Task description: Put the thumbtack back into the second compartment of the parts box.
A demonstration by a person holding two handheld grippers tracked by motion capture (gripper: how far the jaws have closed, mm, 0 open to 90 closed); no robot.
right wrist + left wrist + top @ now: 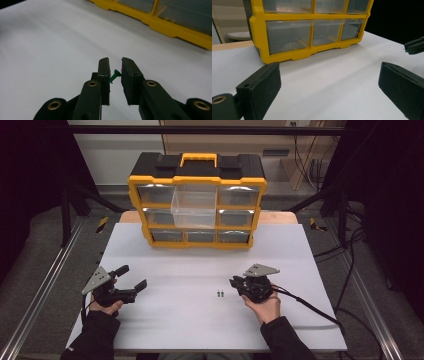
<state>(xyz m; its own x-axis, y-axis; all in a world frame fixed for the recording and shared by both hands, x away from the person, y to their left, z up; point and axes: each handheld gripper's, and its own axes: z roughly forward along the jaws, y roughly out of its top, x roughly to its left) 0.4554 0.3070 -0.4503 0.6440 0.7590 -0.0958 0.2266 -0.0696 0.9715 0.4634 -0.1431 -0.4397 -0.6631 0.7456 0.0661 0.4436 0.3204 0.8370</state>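
In the right gripper view my right gripper (115, 62) is shut on a small green pushpin (114, 75), which sits crosswise between the two nearly closed jaws. From the high view that gripper (235, 282) is low over the white table, right of centre. Two more small green pins (220, 294) lie on the table just to its left. My left gripper (132, 279) is held at the left with its jaws wide apart and nothing between them; its own view (329, 87) faces the yellow drawer cabinet (287, 56).
The yellow and black drawer cabinet (197, 185) stands at the back of the white table (200, 330). One clear drawer (194, 206) in its upper middle is pulled out. Cables (310, 307) trail off to the right, and metal rails run along both sides.
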